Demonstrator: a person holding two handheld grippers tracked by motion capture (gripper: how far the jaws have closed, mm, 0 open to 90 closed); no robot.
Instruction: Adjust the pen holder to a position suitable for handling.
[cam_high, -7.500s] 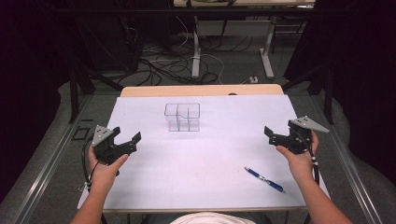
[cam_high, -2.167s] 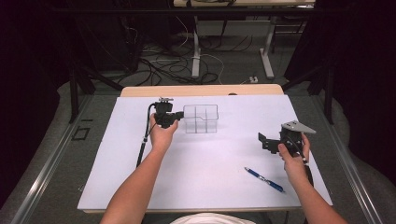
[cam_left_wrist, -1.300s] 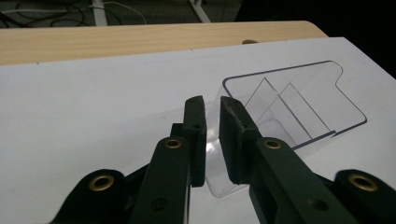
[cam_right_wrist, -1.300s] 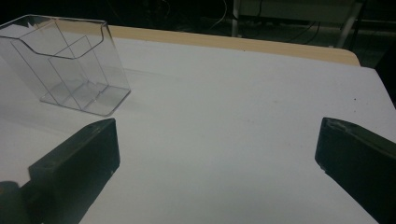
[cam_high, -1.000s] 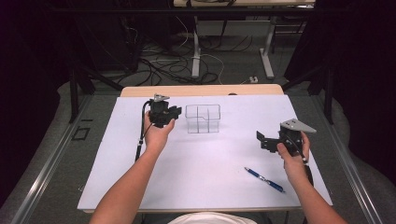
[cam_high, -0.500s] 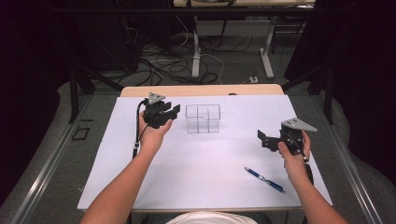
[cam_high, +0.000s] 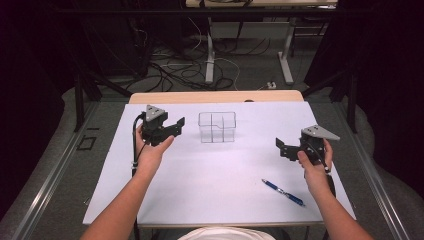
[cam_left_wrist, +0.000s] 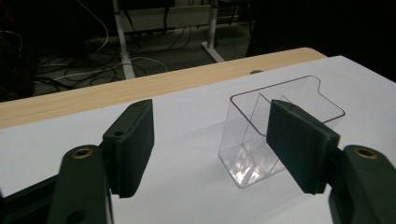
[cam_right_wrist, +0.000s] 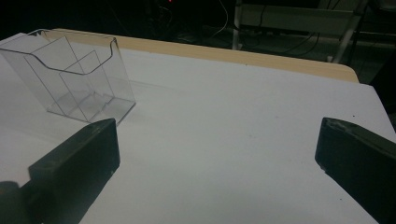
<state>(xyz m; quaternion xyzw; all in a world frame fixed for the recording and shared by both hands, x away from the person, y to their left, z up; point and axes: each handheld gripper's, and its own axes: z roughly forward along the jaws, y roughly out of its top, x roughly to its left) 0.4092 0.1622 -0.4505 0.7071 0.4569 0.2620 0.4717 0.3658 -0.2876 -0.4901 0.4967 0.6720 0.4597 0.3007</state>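
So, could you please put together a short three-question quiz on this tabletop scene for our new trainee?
1. True or false: the left gripper is clamped on the clear organizer.
2. Which thing lies nearest the right gripper? A) the blue pen B) the clear organizer C) the wooden table edge
3. Fill in: both grippers' jaws stand ____.

Key:
1. False. In the left gripper view its jaws are apart and hold nothing; the organizer stands beyond them on the white sheet.
2. A.
3. Open.
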